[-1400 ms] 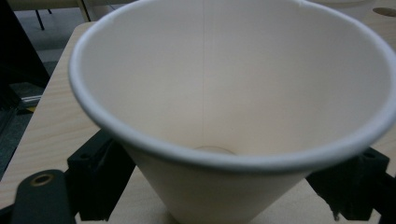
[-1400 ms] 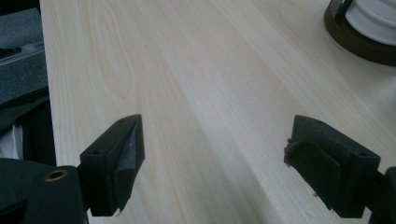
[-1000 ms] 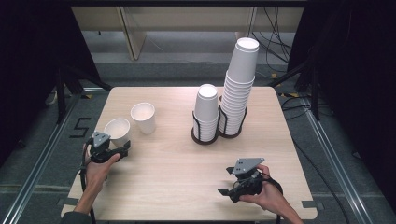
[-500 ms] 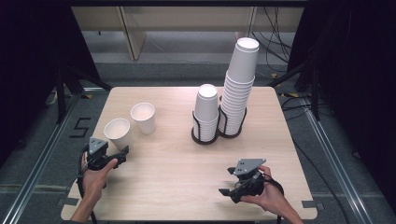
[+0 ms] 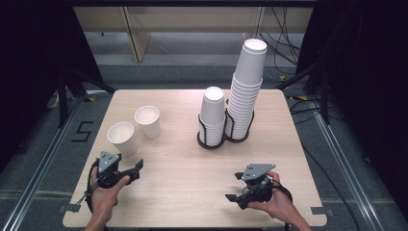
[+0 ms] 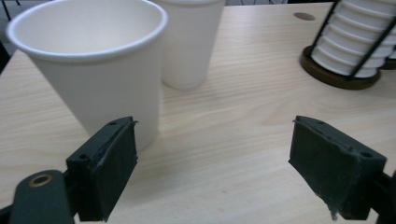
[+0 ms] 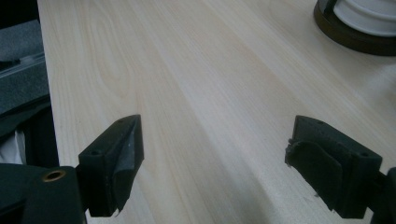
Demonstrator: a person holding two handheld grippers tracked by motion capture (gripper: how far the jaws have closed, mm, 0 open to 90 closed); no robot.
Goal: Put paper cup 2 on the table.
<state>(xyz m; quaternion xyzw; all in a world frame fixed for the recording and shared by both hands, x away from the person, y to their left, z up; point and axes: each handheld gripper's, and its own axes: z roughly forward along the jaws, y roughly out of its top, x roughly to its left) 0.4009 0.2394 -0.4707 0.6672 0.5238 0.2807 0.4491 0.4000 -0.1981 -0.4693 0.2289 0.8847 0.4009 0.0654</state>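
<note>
L tongs (image 5: 137,168) sit lower left of high view, jaws spread, nothing pinched; near paper cup (image 5: 121,137) stands just above them, 2nd cup (image 5: 147,121) beside it upper right. R tongs (image 5: 233,186) lower right, spread too, over bare tabletop (image 5: 183,163).

At the left of the high view we read a single dark numeral "5" (image 5: 82,131), marked on the grey floor (image 5: 53,159) just beside the wooden table (image 5: 183,159). We read no other lettering, label or brand.
</note>
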